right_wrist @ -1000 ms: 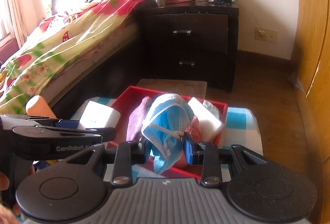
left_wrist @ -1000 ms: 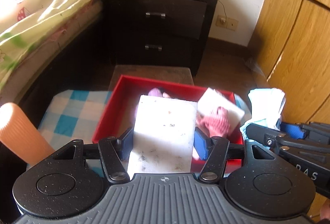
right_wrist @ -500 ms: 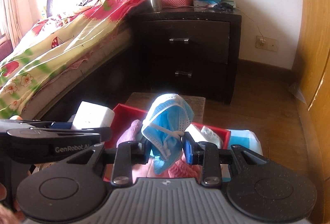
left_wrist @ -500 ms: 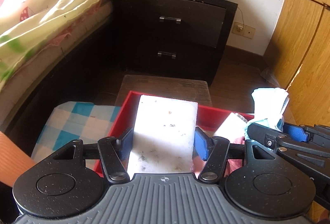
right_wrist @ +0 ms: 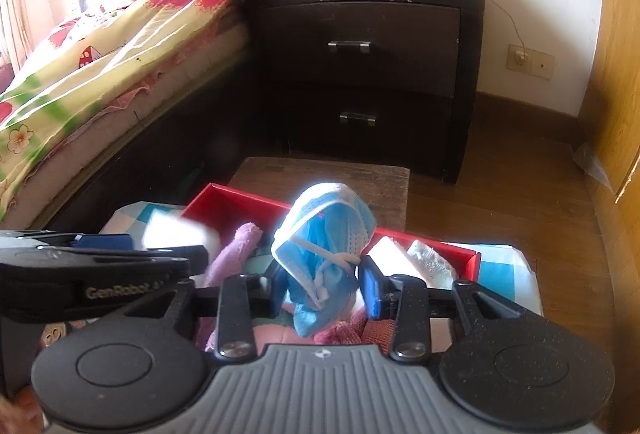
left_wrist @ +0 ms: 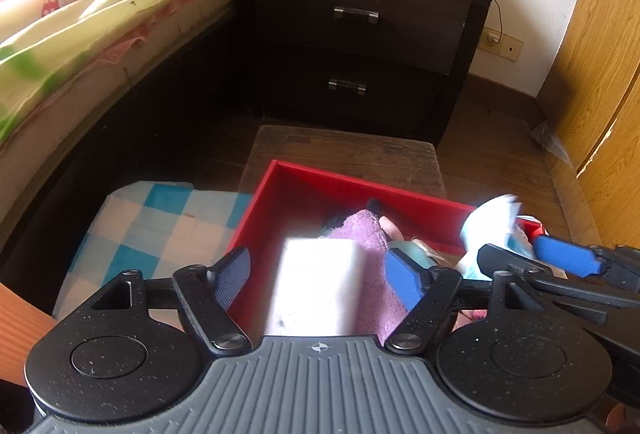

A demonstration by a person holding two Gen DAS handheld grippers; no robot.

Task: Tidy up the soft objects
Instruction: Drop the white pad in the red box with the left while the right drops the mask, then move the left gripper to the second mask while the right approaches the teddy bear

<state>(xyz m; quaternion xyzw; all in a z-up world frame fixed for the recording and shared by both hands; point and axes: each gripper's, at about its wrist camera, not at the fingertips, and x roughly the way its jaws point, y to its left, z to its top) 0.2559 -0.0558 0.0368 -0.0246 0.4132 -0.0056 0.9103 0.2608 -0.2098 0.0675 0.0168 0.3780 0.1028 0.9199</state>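
Bed point(right_wrist: 100, 46) along the left, dark nightstand point(right_wrist: 368, 74) behind, open wood floor point(right_wrist: 500, 186) off to the right. On the checked surface point(left_wrist: 160, 218) sits the red box point(left_wrist: 344, 190), its far rim against a low wooden stool point(left_wrist: 344, 150). Inside the box: a purple cloth point(left_wrist: 366, 234) and white pads point(right_wrist: 416, 260) at the right end. Left claw point(left_wrist: 318, 276) is over the box, jaws opening, the white sponge point(left_wrist: 316, 286) loose between them with a gap at each pad. Right claw point(right_wrist: 320, 288) is opening too, the blue mask point(right_wrist: 326, 238) bunched between its fingers above the box; contact is unclear. "GenRobot" reads on the left claw's side.
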